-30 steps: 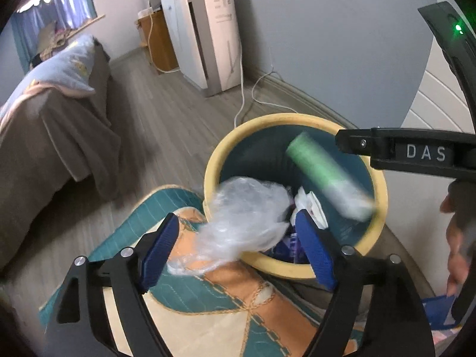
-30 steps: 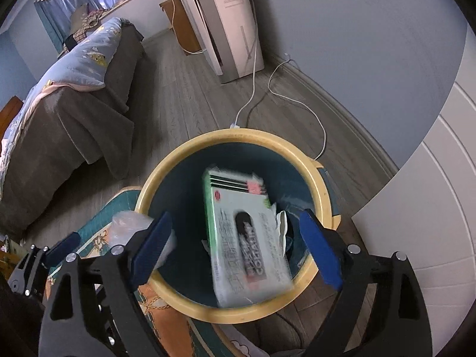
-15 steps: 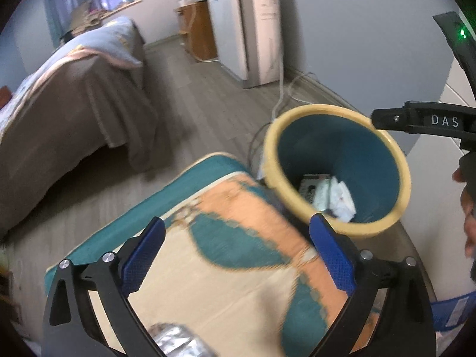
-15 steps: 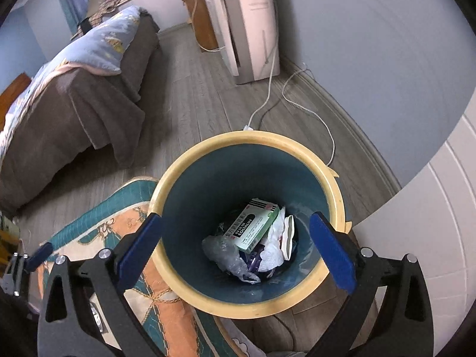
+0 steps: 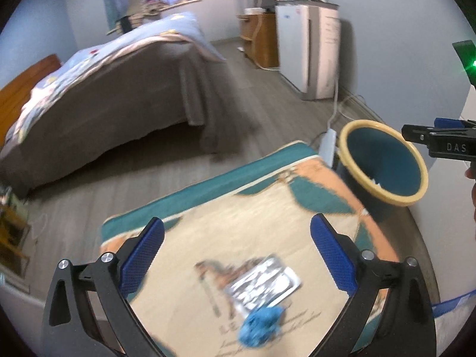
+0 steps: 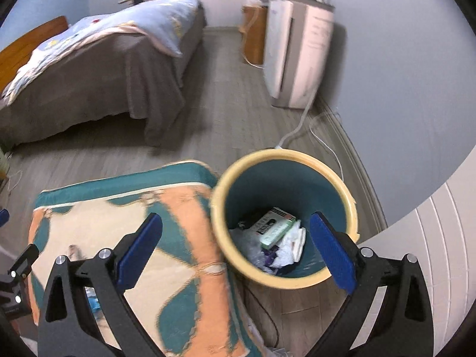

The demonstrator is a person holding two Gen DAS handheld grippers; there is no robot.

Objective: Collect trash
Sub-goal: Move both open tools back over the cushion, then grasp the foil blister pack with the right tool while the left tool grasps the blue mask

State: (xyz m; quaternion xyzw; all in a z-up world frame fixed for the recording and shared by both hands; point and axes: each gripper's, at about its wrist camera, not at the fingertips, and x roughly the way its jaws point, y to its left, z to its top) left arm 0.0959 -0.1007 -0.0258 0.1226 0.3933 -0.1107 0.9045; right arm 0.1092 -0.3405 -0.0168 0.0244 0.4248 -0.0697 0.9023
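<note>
Both claws are spread wide and empty. Just ahead of the left claw [image 5: 236, 248], a foil wrapper [image 5: 261, 282] and blue wad [image 5: 261, 327] lie on the rug [image 5: 267, 208]. The bin [image 6: 285, 279], holding a box [image 6: 275, 227] and wrappers, sits below the right claw [image 6: 236, 245].

Bin [image 6: 285, 279] mouth unobstructed; rug [image 5: 208, 282] beside it
</note>
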